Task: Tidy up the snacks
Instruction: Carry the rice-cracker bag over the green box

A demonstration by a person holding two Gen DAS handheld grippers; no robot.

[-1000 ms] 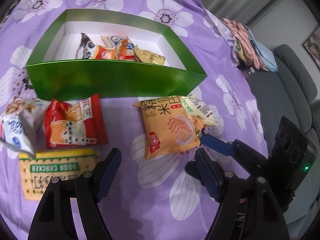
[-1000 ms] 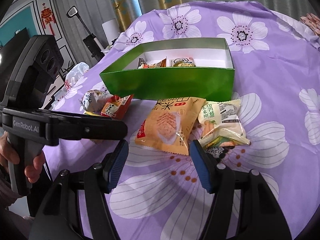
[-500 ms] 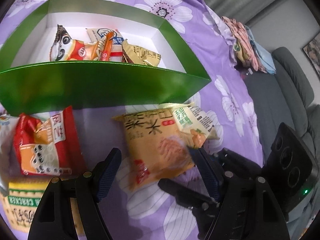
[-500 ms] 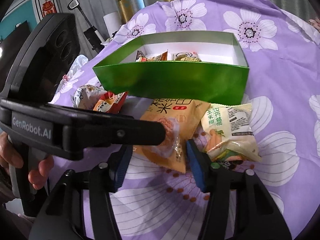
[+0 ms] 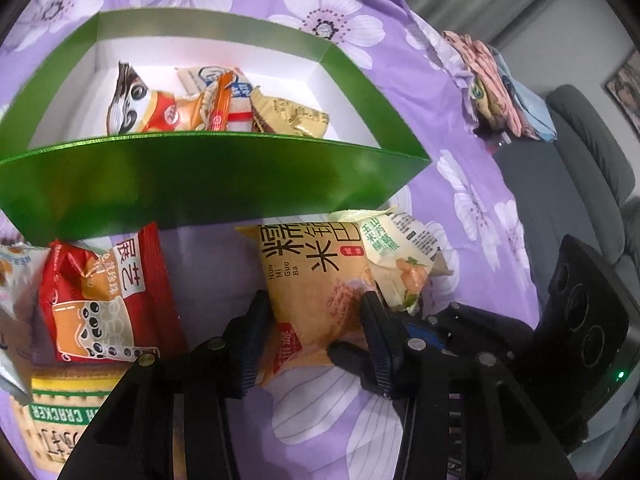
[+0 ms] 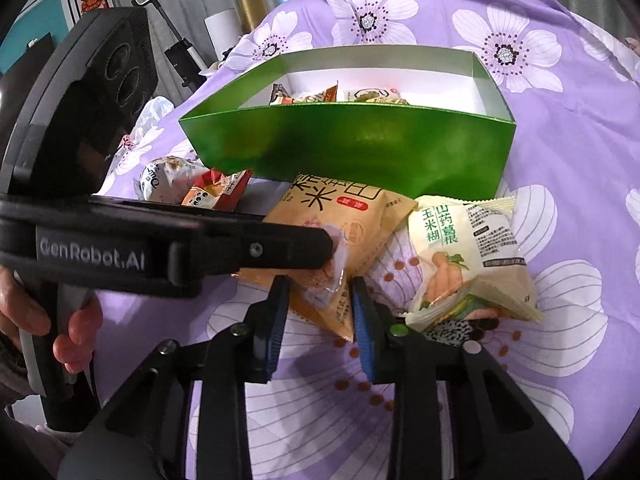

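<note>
You are at the pickup step, and both tongs are working the same orange rice-cracker packet (image 5: 316,280) lying on the purple flowered tabletop (image 6: 560,380). Nearest you, the right tongs (image 6: 318,312) sit narrowed around the packet's near corner, pads either side of it; whether they truly pinch the film or only bracket it, you cannot tell from here. The left tongs (image 5: 314,336) straddle the packet's lower half at a middling gap, pads close against its two edges but not visibly squeezing. Just beside it on the right lies the pale green-lettered corn-paste packet (image 6: 468,256), its edge tucked against the orange one — mind you don't drag it along. To the left wait a red milk-tea packet (image 5: 104,300), a yellow cracker pack (image 5: 60,412) and a white bag (image 6: 164,178). Beyond all of these stands the green box (image 5: 208,184), white inside, already holding a few snacks (image 5: 216,108) along its far-left part. Your next move, I judge, calls for one firm grip — let one pair take the packet, then lift it clear of the near wall and set it down in the bare right part of the box.
</note>
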